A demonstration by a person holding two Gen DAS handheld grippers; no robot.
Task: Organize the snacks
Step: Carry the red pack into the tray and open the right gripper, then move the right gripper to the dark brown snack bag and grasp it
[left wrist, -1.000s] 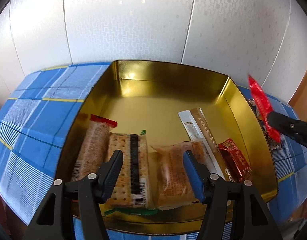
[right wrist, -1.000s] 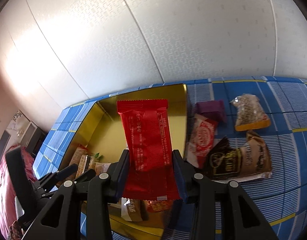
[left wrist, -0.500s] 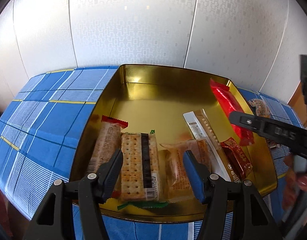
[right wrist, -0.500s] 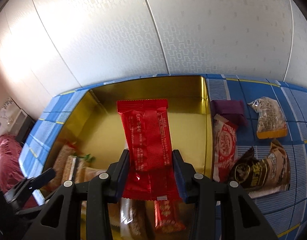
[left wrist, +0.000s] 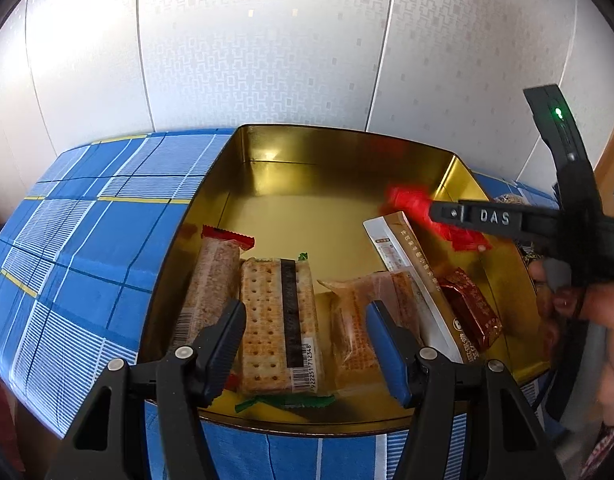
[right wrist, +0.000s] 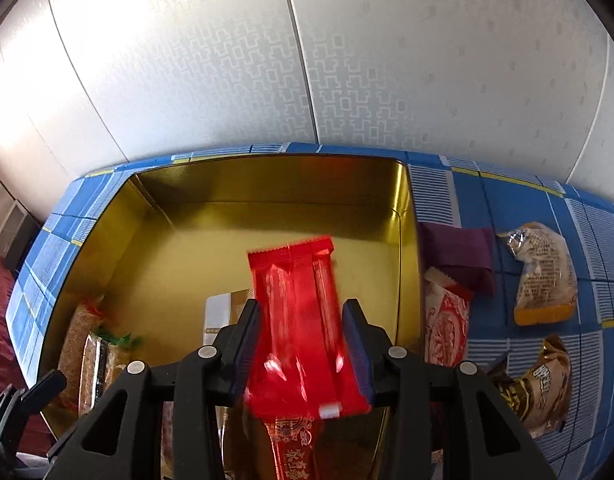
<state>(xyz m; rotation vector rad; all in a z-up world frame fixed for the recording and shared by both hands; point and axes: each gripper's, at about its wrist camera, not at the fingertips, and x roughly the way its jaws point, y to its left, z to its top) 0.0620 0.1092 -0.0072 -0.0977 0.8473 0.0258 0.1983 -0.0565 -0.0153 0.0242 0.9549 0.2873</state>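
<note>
Left wrist view is filled by a gold tin (left wrist: 339, 168) set on a blue checked tablecloth (left wrist: 107, 240). Along the near wall of the tin, from nine o'clock toward three o'clock, a brown bar with a red end seal (left wrist: 211, 280), a clear-wrapped cracker pack (left wrist: 279, 320), an orange-tinted biscuit pack (left wrist: 363, 316), a long white-and-gold box (left wrist: 415, 276) and a small dark red packet (left wrist: 471, 312) are laid side by side. The left gripper (left wrist: 307, 344) is held low at six o'clock over the cracker and biscuit packs, its fingers spread with nothing between them. At three o'clock the right gripper (left wrist: 439, 214) is seen reaching in over the tin, with a blurred red wrapper (left wrist: 411, 200) at its tip.

From the right wrist view, the red wrapper (right wrist: 303, 320) is seen between the fingers of the right gripper (right wrist: 303, 344), above the tin floor (right wrist: 195, 264) near the right wall. The wrapper is motion-blurred, so it cannot be told whether it is pinched or loose. On the cloth at two to four o'clock, outside the tin, a purple packet (right wrist: 459, 252), a red-and-white packet (right wrist: 447, 328), a clear bag with an orange base (right wrist: 543, 276) and a brown bag (right wrist: 543, 388) are lying.
</note>
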